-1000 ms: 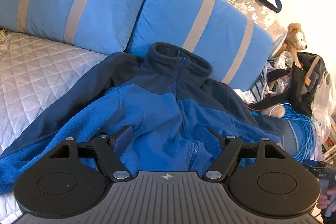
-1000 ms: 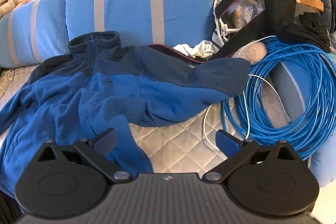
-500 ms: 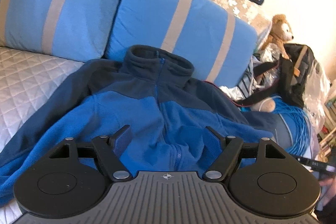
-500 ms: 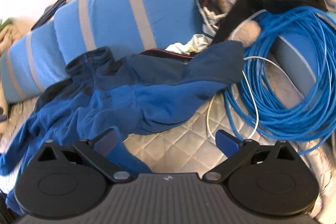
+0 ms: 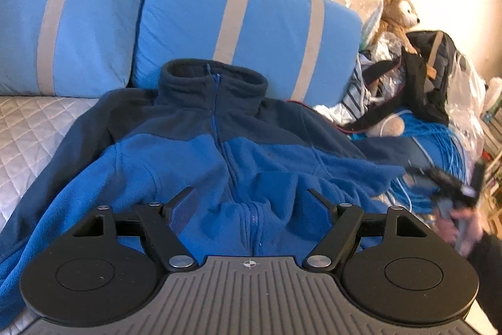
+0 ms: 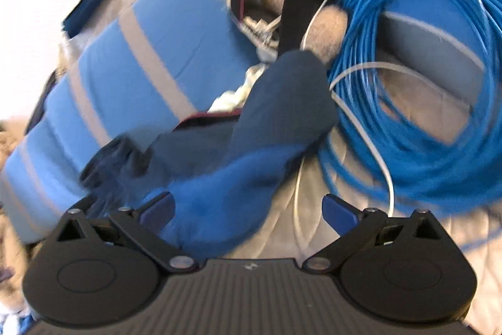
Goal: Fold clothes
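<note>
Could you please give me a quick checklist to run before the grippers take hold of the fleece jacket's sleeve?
1. Fleece jacket lies front up, zipped, collar towards the cushions: ok.
2. Left gripper open above the jacket's front, nothing gripped: ok.
3. Right gripper open, sleeve lying between its fingers, not pinched: ok.
4. Sleeve end clear of the blue cable coil: not ok, it lies right beside the coil.
5. White cord free of the sleeve: cannot tell.
6. Right wrist view sharp enough to aim: not ok, blurred.

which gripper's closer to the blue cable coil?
Right. The right gripper hangs open by the jacket sleeve, beside the blue cable coil. The left gripper is over the jacket's zipper, farther off.
</note>
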Available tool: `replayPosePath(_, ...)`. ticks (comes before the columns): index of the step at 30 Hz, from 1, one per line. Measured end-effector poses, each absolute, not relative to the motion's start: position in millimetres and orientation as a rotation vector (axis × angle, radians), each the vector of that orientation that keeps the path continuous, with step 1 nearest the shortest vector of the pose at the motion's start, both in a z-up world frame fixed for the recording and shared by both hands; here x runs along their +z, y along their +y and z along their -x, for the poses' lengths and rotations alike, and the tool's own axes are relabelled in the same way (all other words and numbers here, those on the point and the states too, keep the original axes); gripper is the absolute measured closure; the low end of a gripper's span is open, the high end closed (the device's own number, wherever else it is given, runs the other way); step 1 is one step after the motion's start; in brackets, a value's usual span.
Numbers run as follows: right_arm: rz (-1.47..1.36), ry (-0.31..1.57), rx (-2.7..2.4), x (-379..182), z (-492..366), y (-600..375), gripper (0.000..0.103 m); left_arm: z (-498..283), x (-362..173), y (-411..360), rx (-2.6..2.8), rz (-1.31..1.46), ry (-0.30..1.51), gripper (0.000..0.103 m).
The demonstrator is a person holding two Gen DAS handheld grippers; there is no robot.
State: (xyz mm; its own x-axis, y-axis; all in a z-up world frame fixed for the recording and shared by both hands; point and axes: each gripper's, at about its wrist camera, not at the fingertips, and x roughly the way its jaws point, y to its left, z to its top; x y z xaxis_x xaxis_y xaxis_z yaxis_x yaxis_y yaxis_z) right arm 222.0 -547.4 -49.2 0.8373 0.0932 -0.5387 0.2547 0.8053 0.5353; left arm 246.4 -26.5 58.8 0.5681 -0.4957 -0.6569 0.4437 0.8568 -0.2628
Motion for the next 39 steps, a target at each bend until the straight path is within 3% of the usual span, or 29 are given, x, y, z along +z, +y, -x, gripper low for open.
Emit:
replayPosePath(7,-1.000,0.489,-0.097,-78.7,-268.1,-588.4,0.001,-239.3,53.9,-27.7,-0.570,-0.005,0.806,0.030)
replayPosePath(8,-1.055,0.470,-0.102,-82.4,-270.9,-593.5,0.013,-238.6,53.2,-25.9,-0.568,-0.009,0.808,0.030)
replayPosePath(9,-1.110,0.450,-0.107,-86.1,-273.8,-598.6,0.046,-238.0,52.6,-24.1,-0.566,-0.013,0.811,0.030)
replayPosePath(11,-1.170,0.426,-0.111,-88.9,-280.6,-604.8,0.086,-235.6,51.9,-17.7,-0.558,-0.005,0.816,0.030)
replayPosePath(13,-1.026,0.433,-0.060,-64.7,-282.0,-579.4,0.088,-233.5,51.3,-9.6,-0.556,0.014,0.823,0.030)
replayPosePath(21,-0.458,0.383,0.297,46.4,-247.2,-416.8,0.089,-229.2,57.6,29.1,-0.461,0.108,0.792,0.030)
replayPosePath(27,0.002,0.544,0.631,41.6,-194.4,-263.0,0.086,-227.6,56.8,58.9,-0.395,0.213,0.813,0.030)
replayPosePath(29,0.159,0.634,0.657,17.3,-185.5,-231.3,0.073,-225.3,54.5,65.4,-0.389,0.222,0.827,0.030)
replayPosePath(30,0.208,0.667,0.660,5.0,-181.3,-221.9,0.056,-223.7,54.0,67.2,-0.391,0.218,0.829,0.030)
replayPosePath(33,0.255,0.702,0.675,-11.5,-172.3,-217.8,0.037,-219.8,52.8,70.2,-0.408,0.202,0.835,0.030)
replayPosePath(36,0.206,0.680,0.661,-3.1,-166.2,-234.0,0.023,-219.1,50.7,67.4,-0.432,0.180,0.836,0.030)
replayPosePath(39,0.148,0.636,0.633,16.1,-171.0,-257.0,0.020,-218.0,45.2,64.2,-0.457,0.189,0.841,0.030)
